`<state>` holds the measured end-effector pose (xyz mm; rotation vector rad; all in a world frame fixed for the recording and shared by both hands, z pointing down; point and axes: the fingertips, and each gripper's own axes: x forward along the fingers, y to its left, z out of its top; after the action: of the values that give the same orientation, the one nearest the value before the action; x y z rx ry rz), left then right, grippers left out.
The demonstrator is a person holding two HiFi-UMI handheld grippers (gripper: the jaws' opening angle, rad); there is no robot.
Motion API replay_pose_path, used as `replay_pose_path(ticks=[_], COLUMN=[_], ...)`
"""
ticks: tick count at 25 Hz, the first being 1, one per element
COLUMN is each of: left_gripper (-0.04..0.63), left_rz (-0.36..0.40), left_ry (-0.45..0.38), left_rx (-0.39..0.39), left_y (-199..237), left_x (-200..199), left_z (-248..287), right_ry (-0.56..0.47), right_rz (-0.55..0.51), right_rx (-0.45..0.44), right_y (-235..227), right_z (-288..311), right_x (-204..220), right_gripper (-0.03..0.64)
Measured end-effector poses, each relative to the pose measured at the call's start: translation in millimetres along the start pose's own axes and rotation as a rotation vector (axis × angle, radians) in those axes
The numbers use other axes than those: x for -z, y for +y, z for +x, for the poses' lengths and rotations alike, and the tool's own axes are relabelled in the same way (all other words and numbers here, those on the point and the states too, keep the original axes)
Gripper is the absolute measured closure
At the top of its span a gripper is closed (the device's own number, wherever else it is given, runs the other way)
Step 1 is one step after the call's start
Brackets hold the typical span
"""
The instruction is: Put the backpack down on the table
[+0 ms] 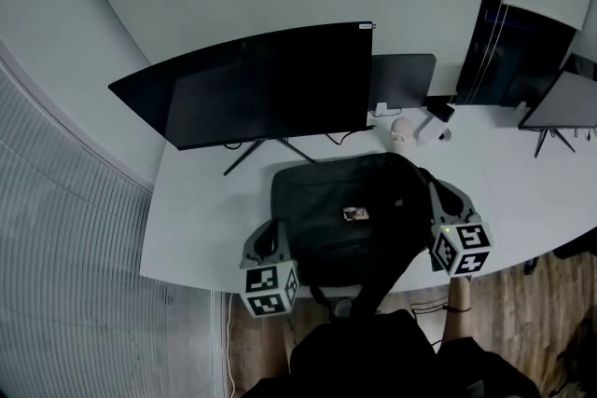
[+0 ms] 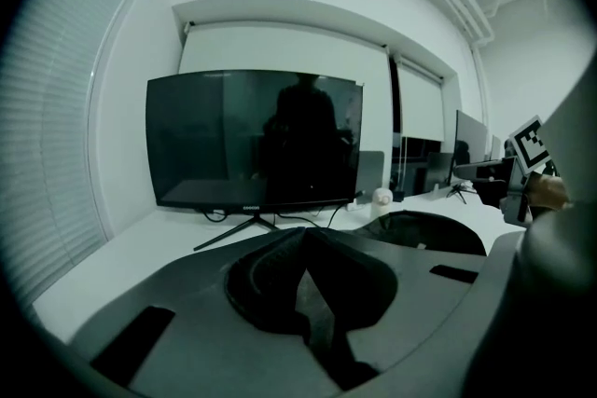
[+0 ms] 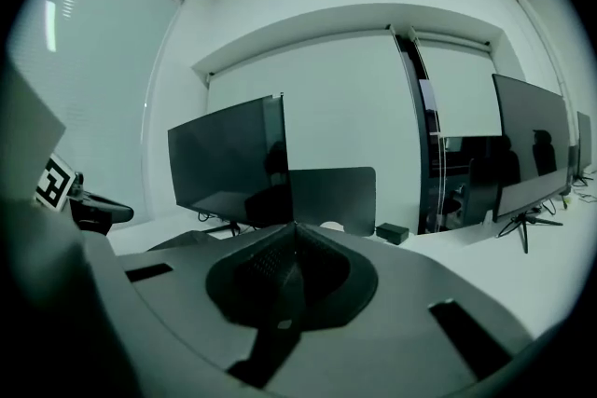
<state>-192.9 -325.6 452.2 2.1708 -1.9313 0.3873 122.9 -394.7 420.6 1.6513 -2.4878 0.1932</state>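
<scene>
A black backpack (image 1: 345,210) lies flat on the white table (image 1: 205,200) near its front edge, its straps hanging over the edge toward me. My left gripper (image 1: 270,226) is at the bag's left front corner, and my right gripper (image 1: 433,180) is at its right side. In the left gripper view the jaws meet at a point (image 2: 303,230) with nothing between them, and the backpack (image 2: 431,230) shows to the right. In the right gripper view the jaws (image 3: 297,225) are likewise shut and empty, with the backpack (image 3: 182,241) low on the left.
A large curved monitor (image 1: 261,84) on a spread stand is behind the backpack. A smaller dark screen (image 1: 403,79) and a small white object (image 1: 401,131) sit to its right. Another monitor (image 1: 564,102) is at the far right. A ribbed blind runs along the left.
</scene>
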Motion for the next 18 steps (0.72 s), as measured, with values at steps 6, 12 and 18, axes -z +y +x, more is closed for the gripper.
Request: replay_pose_path(ticks=[6, 12, 18], left_gripper=[0.580, 0.580, 0.580], left_rz=[-0.010, -0.019, -0.027], left_ry=[-0.115, -0.195, -0.256], left_rx=[0.012, -0.003, -0.012], left_y=[-1, 3, 7], left_x=[-32, -57, -72], left_z=[-17, -34, -46], right_ry=[-0.087, -0.160, -0.203], right_rz=[0.051, 0.050, 0.045], right_rx=[-0.040, -0.075, -0.082], right_y=[2, 3, 1], right_z=[-14, -31, -44], right_x=[-28, -52, -68], right_gripper=[0.603, 0.603, 0.603])
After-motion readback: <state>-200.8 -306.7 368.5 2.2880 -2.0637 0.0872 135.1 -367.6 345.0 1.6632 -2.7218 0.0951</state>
